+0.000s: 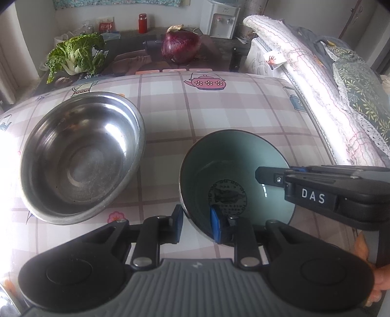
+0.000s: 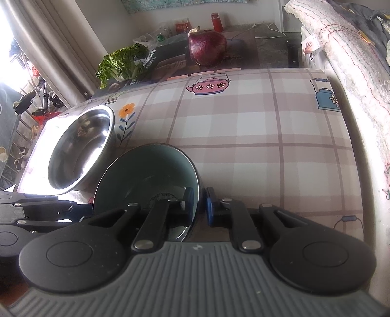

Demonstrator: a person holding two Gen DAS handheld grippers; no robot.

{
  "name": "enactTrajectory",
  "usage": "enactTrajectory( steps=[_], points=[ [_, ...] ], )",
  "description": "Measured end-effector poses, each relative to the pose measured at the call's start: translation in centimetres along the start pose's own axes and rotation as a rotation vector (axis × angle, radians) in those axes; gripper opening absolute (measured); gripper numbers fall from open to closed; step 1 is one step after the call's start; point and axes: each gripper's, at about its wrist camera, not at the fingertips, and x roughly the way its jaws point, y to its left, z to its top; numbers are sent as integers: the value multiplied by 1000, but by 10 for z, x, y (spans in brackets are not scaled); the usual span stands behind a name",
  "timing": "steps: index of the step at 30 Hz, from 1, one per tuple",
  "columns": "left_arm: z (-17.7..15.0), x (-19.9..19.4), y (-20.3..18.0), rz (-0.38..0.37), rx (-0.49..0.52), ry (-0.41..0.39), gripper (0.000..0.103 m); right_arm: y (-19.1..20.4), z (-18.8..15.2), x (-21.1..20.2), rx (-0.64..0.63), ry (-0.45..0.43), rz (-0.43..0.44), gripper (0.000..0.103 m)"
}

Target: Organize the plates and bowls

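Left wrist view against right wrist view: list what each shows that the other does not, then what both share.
Only the left wrist view: a white water dispenser at the back, and the right tongs seen from the side, reaching in over the green bowl.

Only the right wrist view: a bright window with a curtain on the left, and an orange flower print beside the steel bowl.

Both: the green bowl gripped at its rim by both tongs, left tongs, the steel bowl, red cabbage, leafy greens, red flask.

Teal-green bowl [image 1: 234, 168] w/ dark fish emblem, shiny silver steel bowl [image 1: 80, 158], pink-beige plaid tablecloth [image 1: 219, 107] w/ teapot prints, purple cabbage [image 1: 181, 46].
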Motion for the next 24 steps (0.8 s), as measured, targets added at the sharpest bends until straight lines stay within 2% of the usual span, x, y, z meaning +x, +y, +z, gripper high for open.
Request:
enactTrajectory(
  steps=[24],
  points=[
    [1,-6,0,-1,-2,-7,24,-1,2,-5,11,-20,2,10]
  ],
)
